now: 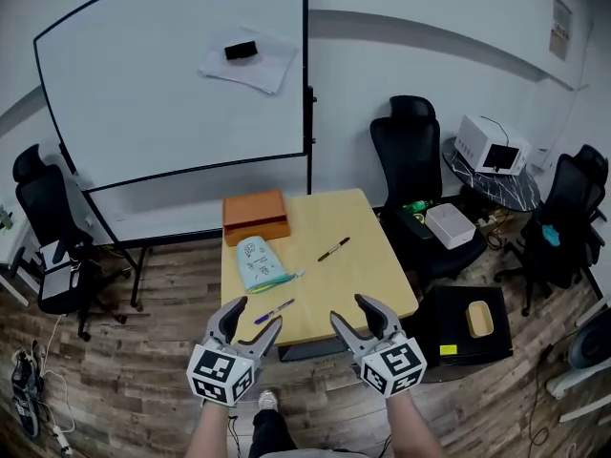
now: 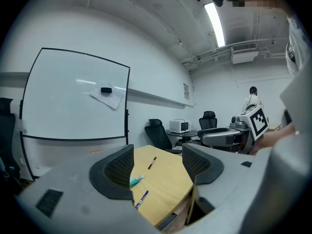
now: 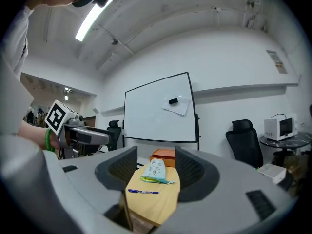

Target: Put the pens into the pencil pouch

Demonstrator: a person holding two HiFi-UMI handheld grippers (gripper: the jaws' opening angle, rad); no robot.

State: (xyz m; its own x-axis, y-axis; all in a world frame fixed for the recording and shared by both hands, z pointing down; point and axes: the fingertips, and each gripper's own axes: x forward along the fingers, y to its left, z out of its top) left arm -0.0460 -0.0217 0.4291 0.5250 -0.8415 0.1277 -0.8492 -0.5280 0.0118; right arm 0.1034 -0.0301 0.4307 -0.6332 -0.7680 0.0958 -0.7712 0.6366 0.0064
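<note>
Left tool (image 2: 157, 164), jaws apart — blue pen (image 2: 142, 199) on table (image 2: 168, 184) beyond.

Left gripper (image 1: 256, 315) and right gripper (image 1: 350, 311) are held side by side, level, both pointing forward. Both jaw pairs stand apart and empty. Left forearm (image 1: 210, 434) and right forearm (image 1: 417, 429) reach up from the bottom edge, roughly parallel.

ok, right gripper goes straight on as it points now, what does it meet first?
Probably the blue pen, framed first between its open fingers, with the pouch behind. Height over the table is unclear, so it might pass above.
</note>
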